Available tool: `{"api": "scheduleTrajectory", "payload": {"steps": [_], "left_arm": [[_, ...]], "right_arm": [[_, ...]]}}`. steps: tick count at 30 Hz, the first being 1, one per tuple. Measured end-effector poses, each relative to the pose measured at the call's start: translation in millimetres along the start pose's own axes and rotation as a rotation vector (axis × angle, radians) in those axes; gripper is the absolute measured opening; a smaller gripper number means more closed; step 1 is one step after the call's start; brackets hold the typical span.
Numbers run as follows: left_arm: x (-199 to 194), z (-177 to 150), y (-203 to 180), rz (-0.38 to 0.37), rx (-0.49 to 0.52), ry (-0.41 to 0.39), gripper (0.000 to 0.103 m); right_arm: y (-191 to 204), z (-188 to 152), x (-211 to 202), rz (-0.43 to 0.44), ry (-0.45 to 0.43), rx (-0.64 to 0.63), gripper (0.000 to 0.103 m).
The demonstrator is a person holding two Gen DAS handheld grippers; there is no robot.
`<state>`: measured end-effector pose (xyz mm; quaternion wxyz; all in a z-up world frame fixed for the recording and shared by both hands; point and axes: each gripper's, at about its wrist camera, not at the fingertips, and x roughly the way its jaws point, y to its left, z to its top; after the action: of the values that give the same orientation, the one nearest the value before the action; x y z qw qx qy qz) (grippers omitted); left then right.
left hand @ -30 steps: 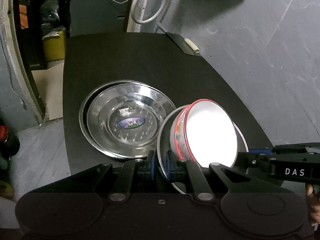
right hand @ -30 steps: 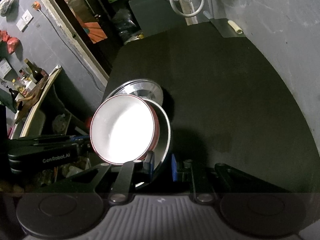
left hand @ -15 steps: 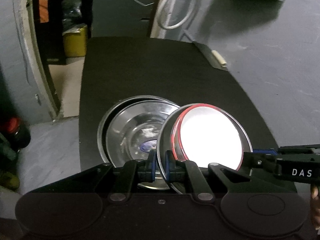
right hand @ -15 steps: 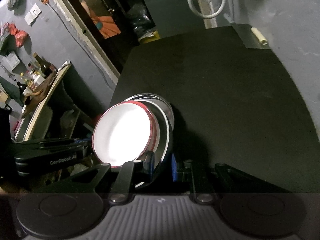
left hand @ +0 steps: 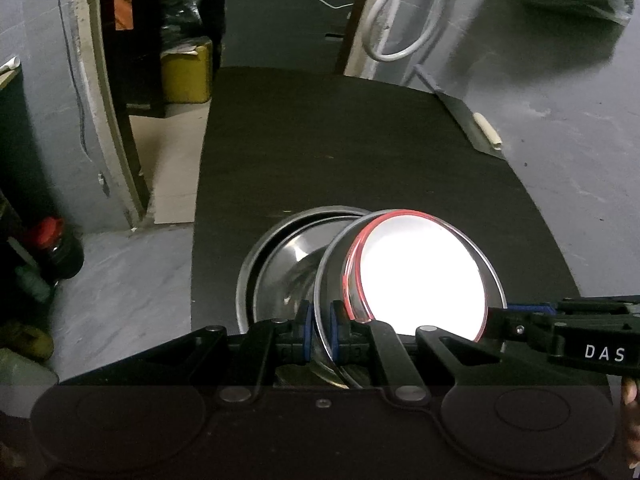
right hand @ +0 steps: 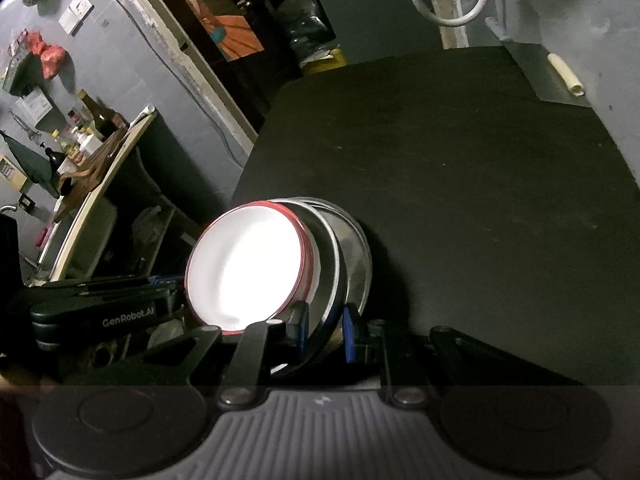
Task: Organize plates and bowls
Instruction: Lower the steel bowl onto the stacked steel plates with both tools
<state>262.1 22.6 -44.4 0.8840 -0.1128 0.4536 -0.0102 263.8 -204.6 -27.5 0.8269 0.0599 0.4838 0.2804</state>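
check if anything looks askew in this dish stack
The white red-rimmed bowl sits in a steel plate held tilted by the left hand-held gripper, overlapping rather than nesting flat on the steel plates below.
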Motion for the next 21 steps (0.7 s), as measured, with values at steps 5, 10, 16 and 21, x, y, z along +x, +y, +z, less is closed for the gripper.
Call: {"api": "scheduleTrajectory", "payload": {"steps": [5,10,16,21], "left_arm": [[7,2,3,0.018,-0.004,0.012,0.007],[14,3,6,0.030,-0.004,0.024,0.007],[18,6,10,0.037,-0.005,0.025,0.007],[20,8,14,0.043,-0.006,0.023,0.007]], "right_arm": [[-1,2,12,0.005,0.018,0.006,0.020],[-1,1,18,0.010,0.029,0.013,0.020],[-2,6,23,0.017,0.025,0.019,0.020],[0,9,27,0.020,0.024,0.019,0.020]]}}
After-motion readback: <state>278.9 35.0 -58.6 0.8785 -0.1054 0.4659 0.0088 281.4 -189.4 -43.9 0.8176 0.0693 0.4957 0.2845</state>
